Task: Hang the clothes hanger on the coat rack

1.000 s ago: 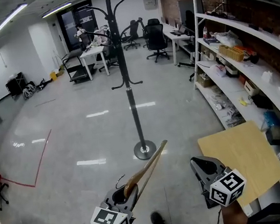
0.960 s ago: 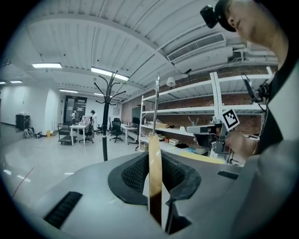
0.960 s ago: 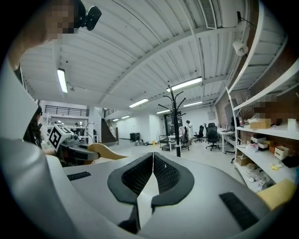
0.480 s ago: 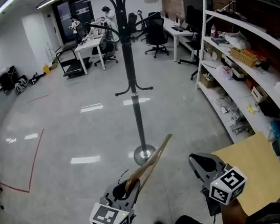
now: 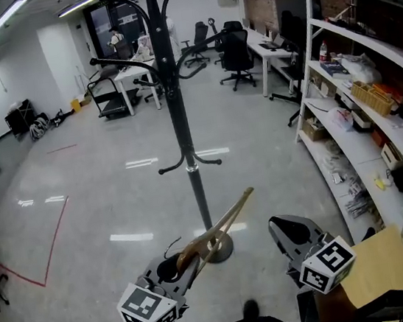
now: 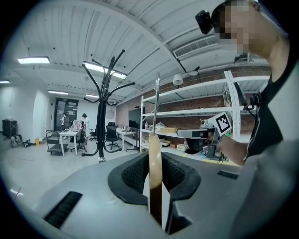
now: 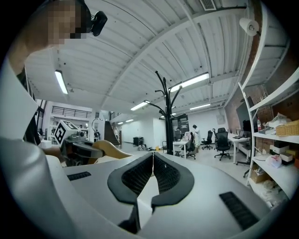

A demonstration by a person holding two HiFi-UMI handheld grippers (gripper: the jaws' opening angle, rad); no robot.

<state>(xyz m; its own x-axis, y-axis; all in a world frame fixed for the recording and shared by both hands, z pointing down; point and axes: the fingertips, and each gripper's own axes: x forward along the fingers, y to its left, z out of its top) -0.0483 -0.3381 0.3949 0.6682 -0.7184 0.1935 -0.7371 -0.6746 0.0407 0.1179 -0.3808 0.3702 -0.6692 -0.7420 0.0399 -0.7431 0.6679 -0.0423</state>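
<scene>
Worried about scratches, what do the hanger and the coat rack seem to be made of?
Hanger: likely wood, tan-brown colour with a smooth lacquered sheen. Coat rack: probably metal, slim curved tubes in a black painted finish, slightly glossy.

We see our left gripper [image 6: 155, 163] at the lower centre of the frame, its two black jaws closed on the wooden clothes hanger [image 6: 154, 196], which stands upright between them and narrows to a thin tip in the upper middle. The black coat rack [image 6: 103, 109] rises at centre left, its curved hooks spreading near the ceiling lights. White shelves [image 6: 187, 112] against a brick wall fill the centre right. In front of them sits our right gripper [image 6: 182, 134] with its marker cube.
</scene>
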